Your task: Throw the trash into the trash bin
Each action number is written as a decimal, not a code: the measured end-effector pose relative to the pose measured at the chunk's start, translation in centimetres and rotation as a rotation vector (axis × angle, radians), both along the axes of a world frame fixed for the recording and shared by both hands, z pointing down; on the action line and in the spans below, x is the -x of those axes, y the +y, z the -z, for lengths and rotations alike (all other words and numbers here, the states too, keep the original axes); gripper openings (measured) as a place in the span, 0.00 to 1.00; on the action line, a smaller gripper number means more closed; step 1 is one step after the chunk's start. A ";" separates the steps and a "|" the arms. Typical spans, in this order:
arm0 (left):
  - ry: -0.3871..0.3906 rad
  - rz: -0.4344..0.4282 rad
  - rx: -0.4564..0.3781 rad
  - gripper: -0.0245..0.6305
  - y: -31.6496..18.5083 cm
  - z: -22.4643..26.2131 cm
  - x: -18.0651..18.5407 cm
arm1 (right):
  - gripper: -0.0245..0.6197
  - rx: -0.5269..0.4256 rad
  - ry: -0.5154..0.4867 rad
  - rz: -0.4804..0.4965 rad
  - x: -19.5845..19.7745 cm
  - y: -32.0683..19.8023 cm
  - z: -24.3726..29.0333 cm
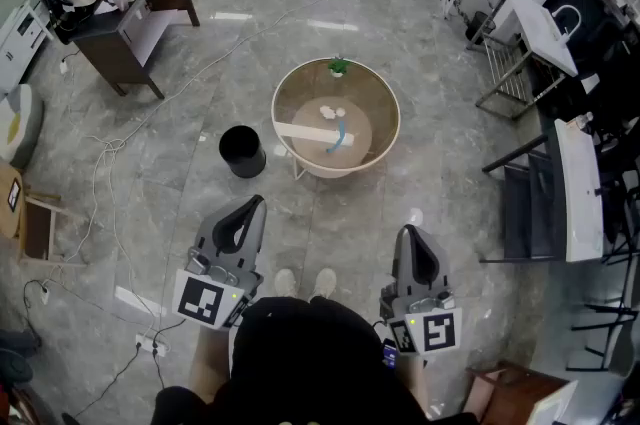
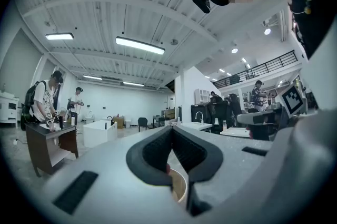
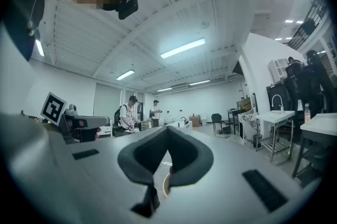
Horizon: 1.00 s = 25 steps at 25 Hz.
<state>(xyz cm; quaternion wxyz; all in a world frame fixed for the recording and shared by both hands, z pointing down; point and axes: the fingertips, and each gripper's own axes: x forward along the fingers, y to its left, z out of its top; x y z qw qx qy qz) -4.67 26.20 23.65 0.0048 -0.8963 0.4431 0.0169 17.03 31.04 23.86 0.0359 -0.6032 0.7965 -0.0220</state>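
The trash (image 1: 330, 112) lies untouched on the round worktop (image 1: 386, 105), the black trash bin (image 1: 242, 151) standing just beside it, and my left claw (image 1: 253, 204) and right claw (image 1: 411, 234) are both shut, empty and well short, so next I must approach and open one

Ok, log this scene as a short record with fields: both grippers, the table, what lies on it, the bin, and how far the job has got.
left gripper: shut, empty, held level, short of the table
right gripper: shut, empty, held level
table: round, pale rim, ahead of the person
on the table: white crumpled piece, blue piece, long pale strip, small green plant at the far edge
trash bin: black, on the floor left of the table, apart from it
progress: nothing picked up yet
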 end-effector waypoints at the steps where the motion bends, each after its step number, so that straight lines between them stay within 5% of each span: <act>1: 0.000 0.002 0.006 0.05 -0.1 0.3 0.0 | 0.04 0.001 0.002 0.000 0.1 0.0 0.0; 12: -0.010 0.002 0.028 0.05 -0.1 0.1 0.6 | 0.04 0.008 -0.010 0.013 0.9 -0.1 0.0; 18: 0.088 -0.008 -0.030 0.12 0.3 1.3 2.8 | 0.05 0.040 -0.072 0.059 2.4 -0.3 -1.0; 21: 0.077 -0.027 0.006 0.20 0.4 0.2 4.2 | 0.21 0.086 -0.007 0.070 4.1 -0.4 -2.5; 25: 0.077 -0.033 0.020 0.20 0.3 -1.2 5.5 | 0.26 0.105 0.040 0.064 5.4 -0.3 -3.8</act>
